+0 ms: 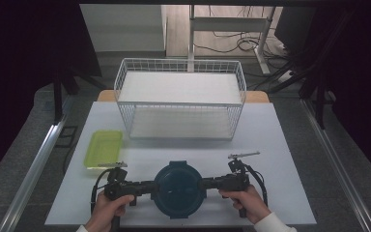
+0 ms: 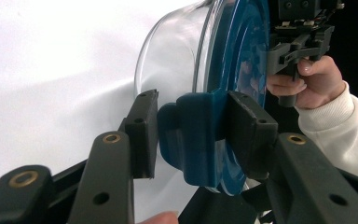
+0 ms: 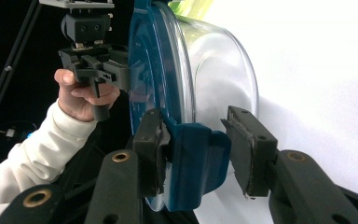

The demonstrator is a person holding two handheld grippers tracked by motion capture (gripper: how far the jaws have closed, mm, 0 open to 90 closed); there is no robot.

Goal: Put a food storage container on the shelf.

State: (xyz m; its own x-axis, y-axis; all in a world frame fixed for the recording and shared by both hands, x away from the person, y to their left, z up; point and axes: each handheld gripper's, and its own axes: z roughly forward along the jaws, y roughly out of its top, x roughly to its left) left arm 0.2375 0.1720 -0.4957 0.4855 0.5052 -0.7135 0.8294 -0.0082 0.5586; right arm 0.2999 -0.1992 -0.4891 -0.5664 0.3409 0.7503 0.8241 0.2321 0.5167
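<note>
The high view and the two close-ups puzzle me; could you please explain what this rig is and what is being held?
There is no machine here. A person's hands hold two tools, the left gripper and the right gripper, each with two black jaws. The high view looks down from above the person's side of the table. The other two pictures come from a camera riding on each gripper, looking along its jaws. On the table are a white wire basket, a green tray and a glass bowl with a blue lid. Each gripper has a lid latch between its jaws, on opposite sides of the bowl. A gap shows beside one pad of each, so neither looks clamped.
</note>
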